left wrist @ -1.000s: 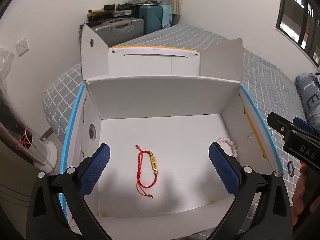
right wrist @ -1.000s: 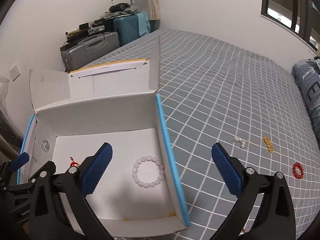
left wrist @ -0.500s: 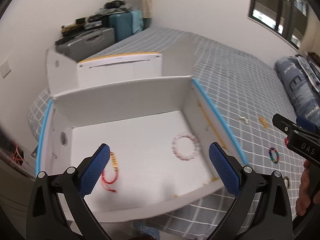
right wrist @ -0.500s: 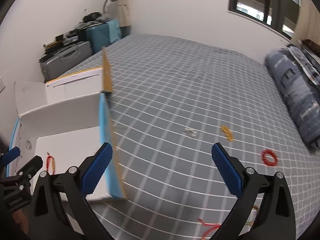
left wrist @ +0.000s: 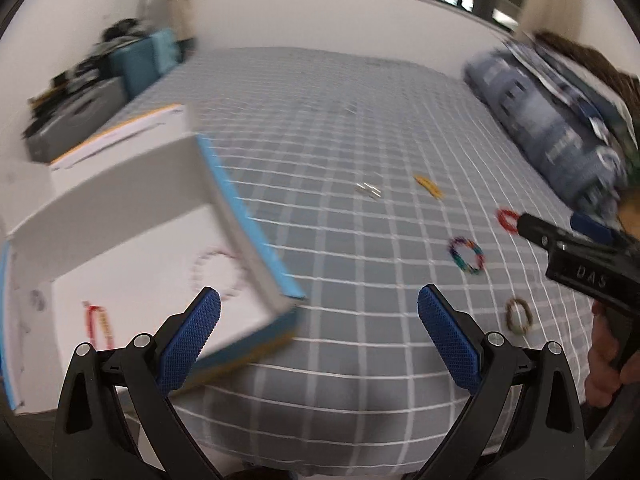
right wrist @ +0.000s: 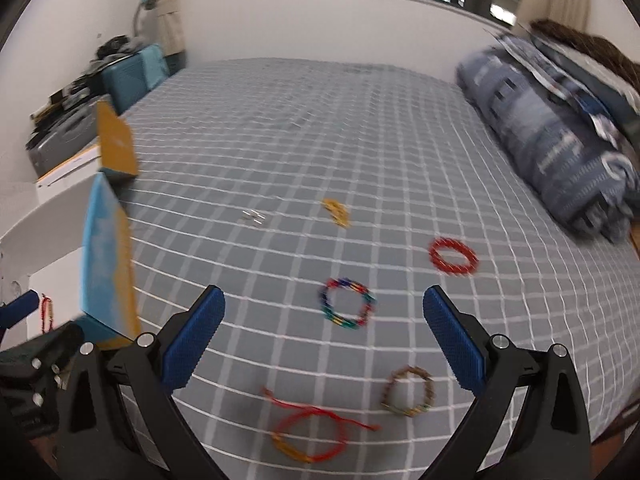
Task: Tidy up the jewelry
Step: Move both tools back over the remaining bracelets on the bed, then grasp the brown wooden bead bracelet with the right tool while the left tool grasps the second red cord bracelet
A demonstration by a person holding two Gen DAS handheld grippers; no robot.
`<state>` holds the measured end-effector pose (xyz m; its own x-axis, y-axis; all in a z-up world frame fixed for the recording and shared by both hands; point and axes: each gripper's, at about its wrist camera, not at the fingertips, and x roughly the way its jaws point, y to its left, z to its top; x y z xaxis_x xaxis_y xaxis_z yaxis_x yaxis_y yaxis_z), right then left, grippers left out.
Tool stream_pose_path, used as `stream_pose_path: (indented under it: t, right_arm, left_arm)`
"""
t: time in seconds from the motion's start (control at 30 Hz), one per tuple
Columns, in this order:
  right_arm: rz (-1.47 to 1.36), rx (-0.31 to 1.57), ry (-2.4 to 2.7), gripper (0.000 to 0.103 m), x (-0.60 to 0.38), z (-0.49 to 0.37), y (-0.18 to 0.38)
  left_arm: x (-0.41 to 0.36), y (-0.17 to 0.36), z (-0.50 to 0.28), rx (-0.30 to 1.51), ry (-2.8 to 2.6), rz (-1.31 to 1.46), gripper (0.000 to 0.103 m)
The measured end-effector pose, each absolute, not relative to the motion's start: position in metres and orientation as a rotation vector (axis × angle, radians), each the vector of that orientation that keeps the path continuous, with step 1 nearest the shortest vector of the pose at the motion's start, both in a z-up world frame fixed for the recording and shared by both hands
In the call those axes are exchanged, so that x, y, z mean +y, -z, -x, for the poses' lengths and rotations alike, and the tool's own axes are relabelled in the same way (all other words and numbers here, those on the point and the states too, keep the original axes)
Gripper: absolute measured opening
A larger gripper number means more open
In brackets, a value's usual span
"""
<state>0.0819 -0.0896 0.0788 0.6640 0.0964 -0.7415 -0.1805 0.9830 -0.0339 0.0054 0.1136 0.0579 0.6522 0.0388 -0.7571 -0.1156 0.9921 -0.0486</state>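
On the checked bed (right wrist: 360, 140), bracelets lie scattered beside a white box (left wrist: 132, 240); the left tool (left wrist: 318, 320) and right tool (right wrist: 324, 324) both gape empty.

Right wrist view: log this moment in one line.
right gripper: open, empty | below: multicolour bracelet on bed | left gripper: open, empty | box: two bracelets

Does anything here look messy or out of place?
Yes. Several bracelets lie loose on the checked bedspread: a multicoloured bracelet, a red beaded bracelet and a red cord bracelet, outside the white box.
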Motion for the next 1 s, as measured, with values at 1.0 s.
stream_pose_path:
  t: [1.0]
  right_arm:
    - [0.037, 1.017, -0.064, 0.092, -0.187, -0.086, 0.025]
  left_arm:
    - [-0.027, 0.051, -0.028, 1.011, 0.104, -0.07, 0.097]
